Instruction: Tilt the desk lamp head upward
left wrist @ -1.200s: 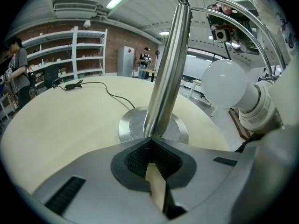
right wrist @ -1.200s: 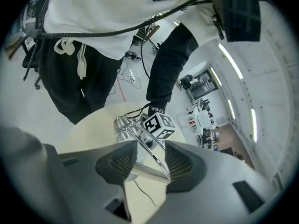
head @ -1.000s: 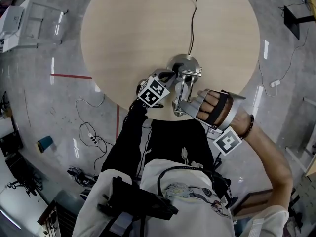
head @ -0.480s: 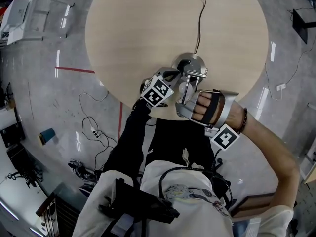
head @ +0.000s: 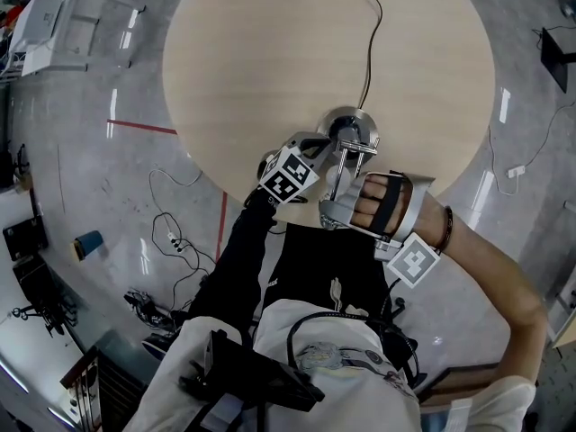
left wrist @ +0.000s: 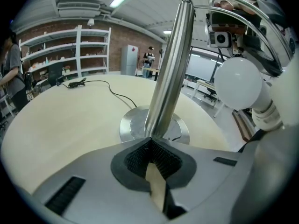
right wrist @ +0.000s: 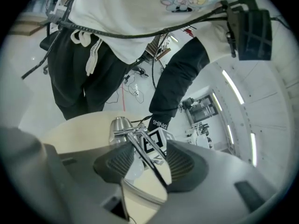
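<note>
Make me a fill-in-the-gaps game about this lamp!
The lamp stands on a ____ wooden table.
The left hand-held gripper is shut on the lamp's shiny metal ____.
The right hand-held gripper has its jaws ____, with the lamp's thin wire frame between them.
Missing words: round; pole; open.

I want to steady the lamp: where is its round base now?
Head view: the lamp base stands on the round table near its close edge, just beyond the left gripper, which is shut on the lamp pole.
</note>
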The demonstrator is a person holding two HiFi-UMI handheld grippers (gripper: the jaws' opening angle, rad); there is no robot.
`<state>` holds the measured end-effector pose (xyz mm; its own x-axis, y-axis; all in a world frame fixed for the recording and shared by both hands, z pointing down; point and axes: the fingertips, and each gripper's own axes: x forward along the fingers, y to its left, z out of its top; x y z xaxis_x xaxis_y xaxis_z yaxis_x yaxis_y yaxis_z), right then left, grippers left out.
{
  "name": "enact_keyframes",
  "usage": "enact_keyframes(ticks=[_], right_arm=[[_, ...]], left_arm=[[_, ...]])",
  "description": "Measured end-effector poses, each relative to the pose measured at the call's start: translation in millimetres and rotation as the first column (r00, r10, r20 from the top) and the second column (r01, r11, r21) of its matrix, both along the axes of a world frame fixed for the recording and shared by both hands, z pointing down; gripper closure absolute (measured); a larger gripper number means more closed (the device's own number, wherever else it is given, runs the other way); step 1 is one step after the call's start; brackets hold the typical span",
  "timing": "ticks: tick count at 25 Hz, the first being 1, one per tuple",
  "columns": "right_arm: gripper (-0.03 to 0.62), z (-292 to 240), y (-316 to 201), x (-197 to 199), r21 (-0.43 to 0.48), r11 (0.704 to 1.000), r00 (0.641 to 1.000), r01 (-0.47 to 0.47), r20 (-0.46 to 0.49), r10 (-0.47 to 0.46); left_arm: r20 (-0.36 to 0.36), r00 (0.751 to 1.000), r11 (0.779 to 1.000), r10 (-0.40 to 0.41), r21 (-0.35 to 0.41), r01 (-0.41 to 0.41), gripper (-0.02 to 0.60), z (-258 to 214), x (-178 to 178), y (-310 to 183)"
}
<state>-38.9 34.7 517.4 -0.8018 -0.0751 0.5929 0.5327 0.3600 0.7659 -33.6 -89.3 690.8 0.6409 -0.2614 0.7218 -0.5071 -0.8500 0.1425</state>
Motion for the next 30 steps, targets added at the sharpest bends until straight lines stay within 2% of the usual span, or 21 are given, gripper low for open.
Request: enact_keyframes(ticks=[6,10,18,25,30], right_arm=[[0.385,-22,3,1,-0.187,0.982,0.999,-0.032,0.026,0.037],[0.384,-42,1,0,-0.31,0.949,0.997,-0.053,0.043,0.07],[0.382,-61,-3,4,-0.476,0.877,0.993,-0.07,0.049,0.106],[0.382,-89,-13,2,-0.643,0.762,0.984,-0.076,0.075,0.161],[0.382,-106,-22,3,-0.747,0.662,0.972,-0.068,0.099,0.212]], left_arm=[[0.005,1.0,1.0,-0.01,-0.003,0.01,0.58,1,-1,-2],[0.005,1.0,1.0,-0.012,-0.009,0.012,0.578,3,0,-1],[0.009,1.0,1.0,-0.014,-0.02,0.014,0.58,4,0,-1],[0.007,1.0,0.999,-0.024,-0.027,0.024,0.579,0,-1,-3],[0.014,0.999,0.999,-0.03,-0.034,0.03,0.578,-1,-1,-3]])
